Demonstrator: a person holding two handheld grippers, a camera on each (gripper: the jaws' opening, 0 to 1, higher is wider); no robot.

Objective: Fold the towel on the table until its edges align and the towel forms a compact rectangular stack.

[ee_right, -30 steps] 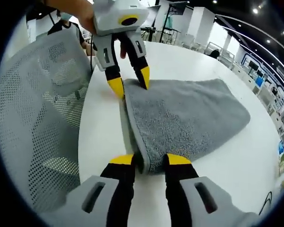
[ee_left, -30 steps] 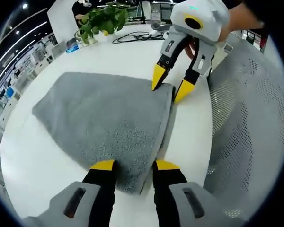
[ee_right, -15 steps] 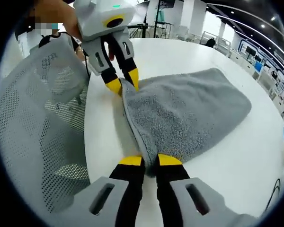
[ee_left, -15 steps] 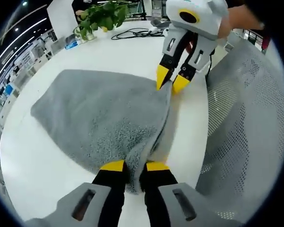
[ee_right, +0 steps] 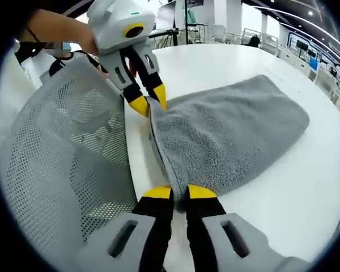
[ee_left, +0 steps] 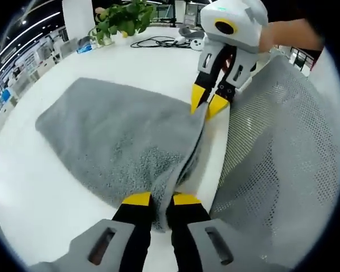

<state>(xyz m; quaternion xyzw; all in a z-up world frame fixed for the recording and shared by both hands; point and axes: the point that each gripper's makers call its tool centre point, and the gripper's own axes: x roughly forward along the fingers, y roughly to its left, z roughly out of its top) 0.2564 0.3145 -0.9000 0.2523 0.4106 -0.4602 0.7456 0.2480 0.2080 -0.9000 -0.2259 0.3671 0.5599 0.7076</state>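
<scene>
Both tongs are clamped on the fluffy grey towel! Left tongs, yellow tips nearly together, pinch one corner of the towel's near edge, right at the white table's edge beside the grey mesh chair back. Right tongs grip the other corner of that same edge, tips narrow with cloth bunched between them. Between the two grips the edge is drawn taut and lifted a little, the rest of the towel lying flat across the table. At the far table edge sit a green leafy plant and black cables.
</scene>
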